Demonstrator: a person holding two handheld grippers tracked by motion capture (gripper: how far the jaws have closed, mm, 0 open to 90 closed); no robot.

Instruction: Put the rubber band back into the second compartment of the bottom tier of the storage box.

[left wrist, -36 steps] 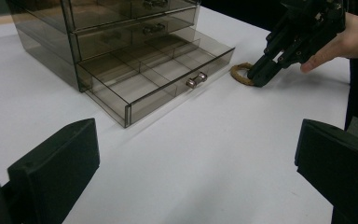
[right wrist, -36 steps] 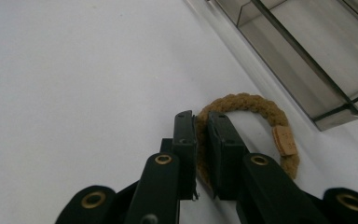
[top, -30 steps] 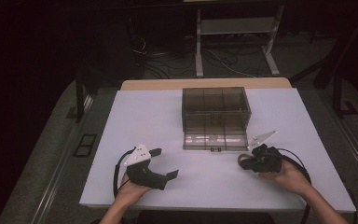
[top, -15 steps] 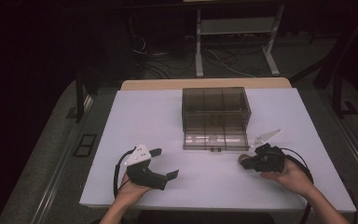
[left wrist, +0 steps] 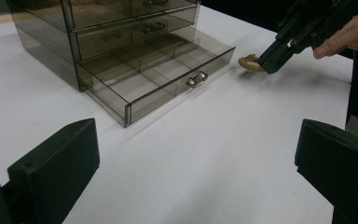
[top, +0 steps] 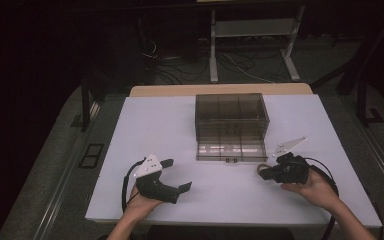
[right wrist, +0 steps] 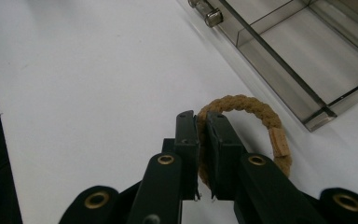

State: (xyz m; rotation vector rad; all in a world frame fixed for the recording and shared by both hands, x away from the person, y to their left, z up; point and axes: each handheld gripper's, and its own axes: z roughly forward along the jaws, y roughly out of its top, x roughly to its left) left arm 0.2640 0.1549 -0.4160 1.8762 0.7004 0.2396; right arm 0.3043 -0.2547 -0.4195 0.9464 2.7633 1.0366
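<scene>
1 rope ring (right wrist: pixel 254 128) clamped in right tongs (right wrist: pixel 203 133); left tongs (left wrist: pixel 191 177) spread, empty; 1 drawer cabinet (top: pixel 231 120), bottom drawer (left wrist: pixel 161 77) out.

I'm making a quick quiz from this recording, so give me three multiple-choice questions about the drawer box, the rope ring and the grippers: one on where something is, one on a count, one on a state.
1. Where is the rope ring?
A. inside the open drawer
B. on the table just off the open drawer's front corner
C. on top of the drawer box

2. How many drawers of the drawer box are pulled out?
A. none
B. one
C. three

3. How is the left gripper?
A. open, holding nothing
B. shut on the rope ring
C. shut on the drawer knob

Answers: 1 B, the right gripper view shows the ring on the white table beside the drawer's corner. 2 B, only the bottom drawer stands out. 3 A, its jaws stand wide apart in the left gripper view, while the right gripper is clamped on the ring.
</scene>
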